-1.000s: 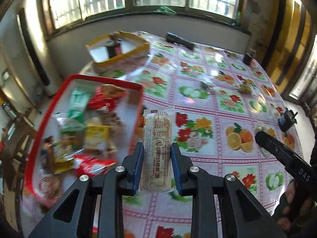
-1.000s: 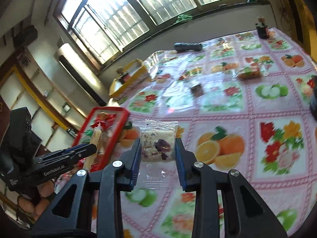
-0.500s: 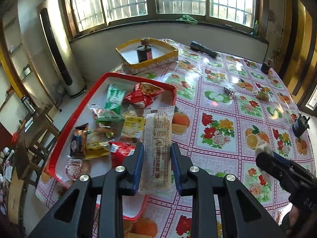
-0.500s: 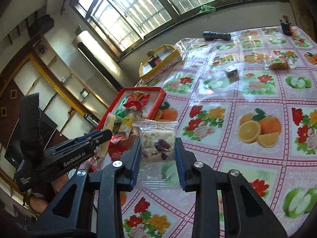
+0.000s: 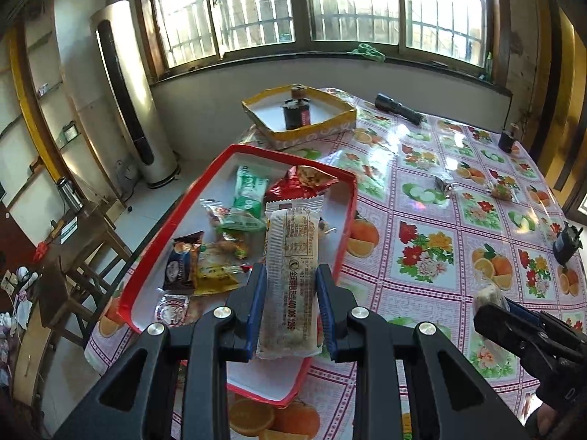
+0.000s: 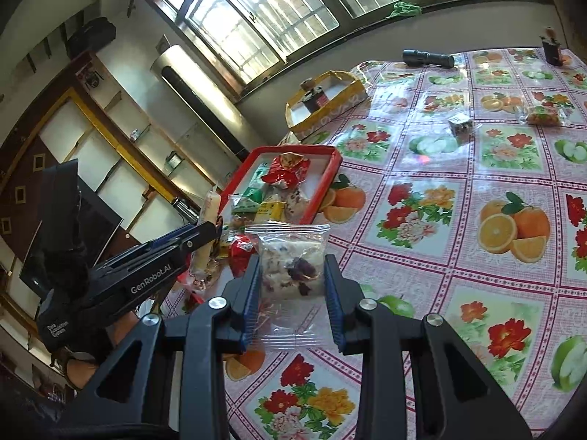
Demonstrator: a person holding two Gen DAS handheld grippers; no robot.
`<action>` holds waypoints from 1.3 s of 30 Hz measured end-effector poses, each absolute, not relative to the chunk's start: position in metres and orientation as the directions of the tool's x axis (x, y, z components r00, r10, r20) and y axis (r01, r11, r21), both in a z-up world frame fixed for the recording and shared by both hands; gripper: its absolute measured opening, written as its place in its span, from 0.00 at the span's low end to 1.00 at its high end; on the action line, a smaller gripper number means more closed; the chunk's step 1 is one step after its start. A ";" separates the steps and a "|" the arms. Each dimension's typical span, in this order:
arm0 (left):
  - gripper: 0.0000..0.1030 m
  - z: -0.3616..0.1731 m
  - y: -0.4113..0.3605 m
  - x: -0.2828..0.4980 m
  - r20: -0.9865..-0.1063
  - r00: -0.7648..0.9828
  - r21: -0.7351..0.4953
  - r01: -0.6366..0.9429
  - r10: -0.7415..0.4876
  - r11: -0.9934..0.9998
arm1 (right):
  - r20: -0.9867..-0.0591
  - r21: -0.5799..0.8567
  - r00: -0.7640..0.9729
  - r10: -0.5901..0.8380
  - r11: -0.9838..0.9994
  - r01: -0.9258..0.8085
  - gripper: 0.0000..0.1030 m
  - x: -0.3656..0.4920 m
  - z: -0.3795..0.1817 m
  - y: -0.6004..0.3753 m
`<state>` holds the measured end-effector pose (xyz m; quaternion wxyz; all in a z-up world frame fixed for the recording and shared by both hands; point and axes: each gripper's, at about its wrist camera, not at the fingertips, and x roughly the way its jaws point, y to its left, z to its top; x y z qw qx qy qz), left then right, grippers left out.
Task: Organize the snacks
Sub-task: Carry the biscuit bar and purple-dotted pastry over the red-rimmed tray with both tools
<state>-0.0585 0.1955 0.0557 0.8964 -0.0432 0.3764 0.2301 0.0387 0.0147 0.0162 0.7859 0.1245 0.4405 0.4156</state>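
The left gripper (image 5: 290, 311) is clamped on a long wafer bar in a clear wrapper (image 5: 290, 275), blue pads pressing both long sides; the bar stands lengthwise between the fingers, above the near half of the red tray (image 5: 350, 216). The right gripper (image 6: 291, 293) is closed part-way on a clear packet holding a pale nougat square with dark fruit (image 6: 291, 269), pads bearing on both sides of the packet, its loose empty end hanging toward the camera; it is held over the tablecloth (image 6: 458, 264) just beside the tray's near corner. The tray sits at the table's left edge and holds a heap of wrapped snacks: a dark packet (image 5: 181, 264) and a yellow packet (image 5: 216, 271) at the near end, a green sachet (image 5: 249, 192) and a crumpled red wrapper (image 5: 301, 183) at the far end. Beyond the tray, at the table's far left corner, stands a yellow-rimmed box (image 5: 301, 113) with a dark jar (image 5: 296, 112) inside. Mid-table lie a small silvery wrapped piece (image 6: 460, 124) and a clear bag of orange snacks (image 6: 543, 115), well apart from the tray. A black torch (image 6: 427, 58) lies along the far edge, and a dark pot (image 6: 552, 49) stands at the far right corner.
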 end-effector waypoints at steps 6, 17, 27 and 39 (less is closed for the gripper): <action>0.26 0.053 0.211 -0.062 -0.695 0.600 0.089 -0.474 0.396 0.876 | -0.597 0.562 0.241 0.765 0.613 -0.555 0.33 0.037 0.014 0.025; 0.26 0.038 0.234 -0.059 -0.722 0.572 0.064 -0.506 0.390 0.860 | -0.619 0.567 0.190 0.762 0.601 -0.563 0.33 0.040 0.004 0.047; 0.26 0.031 0.253 -0.058 -0.733 0.557 0.052 -0.527 0.390 0.848 | -0.629 0.571 0.157 0.762 0.589 -0.572 0.33 0.041 -0.002 0.064; 0.26 0.025 0.273 -0.059 -0.742 0.532 0.054 -0.560 0.408 0.827 | -0.641 0.552 0.132 0.756 0.573 -0.605 0.33 0.052 -0.002 0.092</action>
